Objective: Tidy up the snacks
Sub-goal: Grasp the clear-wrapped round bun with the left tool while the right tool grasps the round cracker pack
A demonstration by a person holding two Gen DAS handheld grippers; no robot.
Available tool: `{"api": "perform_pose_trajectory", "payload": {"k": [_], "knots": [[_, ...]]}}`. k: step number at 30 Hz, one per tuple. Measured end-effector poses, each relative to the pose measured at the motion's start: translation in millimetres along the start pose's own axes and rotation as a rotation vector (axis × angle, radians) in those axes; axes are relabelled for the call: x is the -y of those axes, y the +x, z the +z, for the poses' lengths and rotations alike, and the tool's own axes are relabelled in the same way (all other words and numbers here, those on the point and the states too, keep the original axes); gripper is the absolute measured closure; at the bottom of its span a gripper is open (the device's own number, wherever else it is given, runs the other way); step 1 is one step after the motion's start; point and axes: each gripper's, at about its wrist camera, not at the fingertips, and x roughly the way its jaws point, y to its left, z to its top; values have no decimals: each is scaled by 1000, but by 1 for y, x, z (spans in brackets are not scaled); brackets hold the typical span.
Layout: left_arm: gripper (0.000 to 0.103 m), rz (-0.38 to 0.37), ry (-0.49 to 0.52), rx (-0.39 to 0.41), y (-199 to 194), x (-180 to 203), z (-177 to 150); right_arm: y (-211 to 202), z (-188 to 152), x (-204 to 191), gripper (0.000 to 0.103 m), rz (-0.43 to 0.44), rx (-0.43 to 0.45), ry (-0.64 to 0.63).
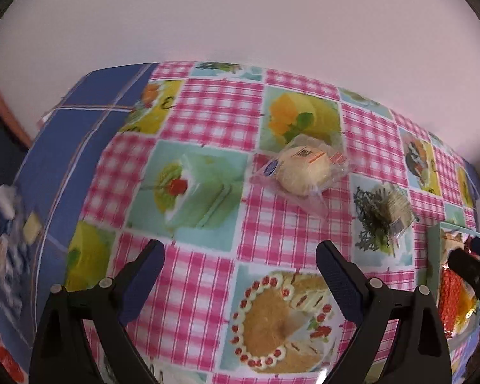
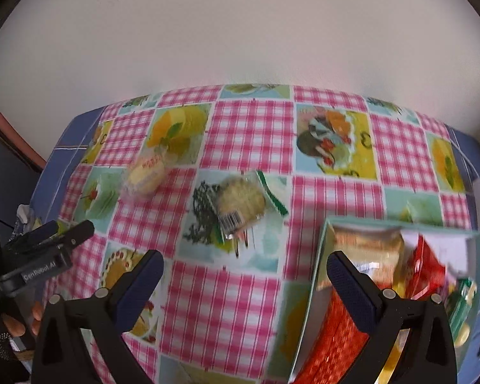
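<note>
Snacks still loose on the worktop (image 1: 208, 108) number two: a pale wrapped bun (image 1: 304, 169) ahead of the left tool (image 1: 240, 256), whose jaws stand wide and empty, and a barcoded cake (image 2: 240, 201) ahead of the right tool (image 2: 244, 264), equally apart with nothing between. The box (image 2: 323, 256) holds the rest at far right, its contents blurred and cut off.

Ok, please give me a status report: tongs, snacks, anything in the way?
Left tongs open, empty; right tongs open, empty. Two wrapped cakes loose on tablecloth: pale one, barcode one. Box holds other snacks. Nothing in the way.
</note>
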Motion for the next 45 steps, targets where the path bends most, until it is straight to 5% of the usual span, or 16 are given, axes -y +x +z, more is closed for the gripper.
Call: {"api": "perform_pose_trajectory", "payload": {"k": [15, 22, 29, 33, 39, 45], "knots": [[8, -195, 49, -67, 28, 12, 62, 66, 42, -8, 0, -32, -137, -49], [8, -175, 150, -105, 63, 43, 79, 98, 41, -11, 0, -65, -189, -107], [8, -163, 141, -131, 91, 53, 85, 124, 41, -10, 0, -80, -226, -130], [30, -158, 135, -150, 104, 59, 87, 134, 43, -6, 0, -83, -235, -130], [43, -146, 119, -146, 110, 60, 88, 141, 47, -7, 0, -96, -228, -139], [45, -135, 90, -146, 104, 55, 81, 141, 47, -5, 5, -101, -214, -126]]}}
